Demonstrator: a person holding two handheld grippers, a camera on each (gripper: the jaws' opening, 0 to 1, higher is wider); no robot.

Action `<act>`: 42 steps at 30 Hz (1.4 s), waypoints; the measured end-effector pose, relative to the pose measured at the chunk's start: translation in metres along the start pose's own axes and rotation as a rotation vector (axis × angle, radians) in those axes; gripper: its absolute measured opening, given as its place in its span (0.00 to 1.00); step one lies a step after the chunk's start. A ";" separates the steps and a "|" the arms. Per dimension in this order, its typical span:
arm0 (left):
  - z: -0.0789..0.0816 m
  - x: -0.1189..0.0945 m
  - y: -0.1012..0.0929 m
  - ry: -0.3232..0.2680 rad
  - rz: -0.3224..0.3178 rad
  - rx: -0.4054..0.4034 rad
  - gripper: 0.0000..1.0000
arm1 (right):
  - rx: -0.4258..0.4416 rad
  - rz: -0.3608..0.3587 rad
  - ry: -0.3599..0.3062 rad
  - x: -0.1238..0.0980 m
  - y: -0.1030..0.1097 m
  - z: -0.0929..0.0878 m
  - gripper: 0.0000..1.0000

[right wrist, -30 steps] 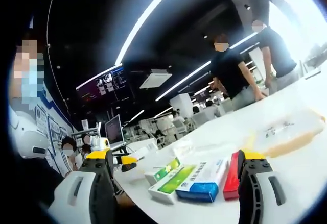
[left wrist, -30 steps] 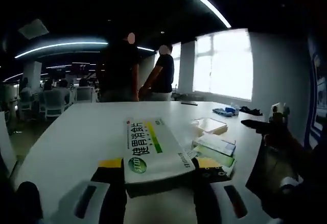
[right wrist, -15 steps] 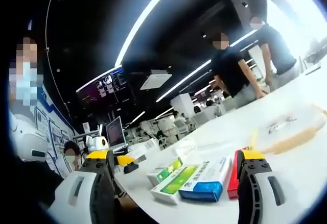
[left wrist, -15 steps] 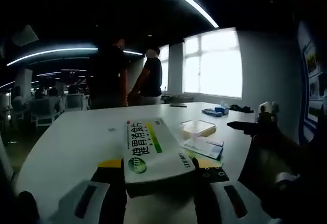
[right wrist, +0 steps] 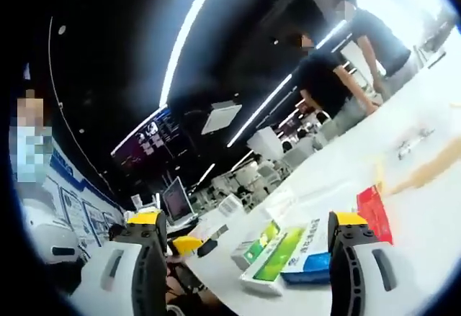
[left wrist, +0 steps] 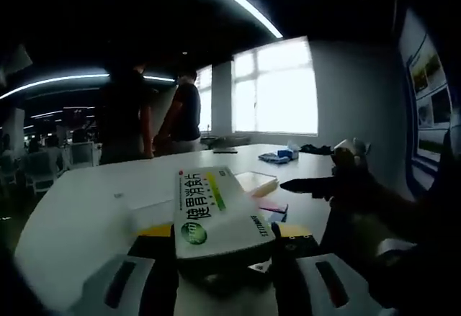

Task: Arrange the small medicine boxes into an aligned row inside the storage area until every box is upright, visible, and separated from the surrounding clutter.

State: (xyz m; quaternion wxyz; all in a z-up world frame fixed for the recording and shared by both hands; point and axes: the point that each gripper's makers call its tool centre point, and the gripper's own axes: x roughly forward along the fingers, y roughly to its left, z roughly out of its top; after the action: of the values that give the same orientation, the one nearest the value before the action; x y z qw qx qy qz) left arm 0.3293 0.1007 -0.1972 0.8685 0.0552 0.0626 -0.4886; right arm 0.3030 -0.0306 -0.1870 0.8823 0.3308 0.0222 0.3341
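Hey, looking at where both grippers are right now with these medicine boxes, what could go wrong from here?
1. The left gripper clamps the white medicine box with a green and yellow stripe near one end; most of it juts forward, so it may pivot or slip.
2. The open right gripper straddles the green-and-white box, blue box and red box lying close together near the white table edge; closing may catch several or push one off.

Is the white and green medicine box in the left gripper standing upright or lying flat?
Lying flat. The white and green medicine box sits between the left gripper fingers with its broad printed face turned up, above the white table.
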 end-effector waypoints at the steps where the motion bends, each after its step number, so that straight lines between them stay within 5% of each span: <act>1: 0.000 0.002 -0.003 0.002 -0.004 0.006 0.50 | 0.036 0.009 0.014 0.004 0.001 -0.003 0.86; 22: 0.002 0.018 -0.039 -0.003 -0.083 0.058 0.50 | 0.225 0.080 0.210 0.041 0.019 -0.049 0.57; 28: -0.002 0.020 -0.044 0.008 -0.093 0.070 0.50 | 0.285 0.111 0.209 0.044 0.034 -0.054 0.52; 38: -0.003 0.022 -0.050 0.006 -0.104 0.081 0.50 | 0.349 0.117 0.220 0.044 0.040 -0.054 0.23; 42: -0.002 0.021 -0.051 -0.001 -0.108 0.086 0.50 | 0.364 0.123 0.224 0.044 0.043 -0.053 0.23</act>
State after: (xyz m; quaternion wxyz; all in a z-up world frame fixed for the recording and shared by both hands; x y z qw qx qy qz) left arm 0.2964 0.0576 -0.2045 0.8379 0.0885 0.0439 -0.5368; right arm 0.2986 0.0501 -0.1952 0.7781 0.4460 0.1598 0.4125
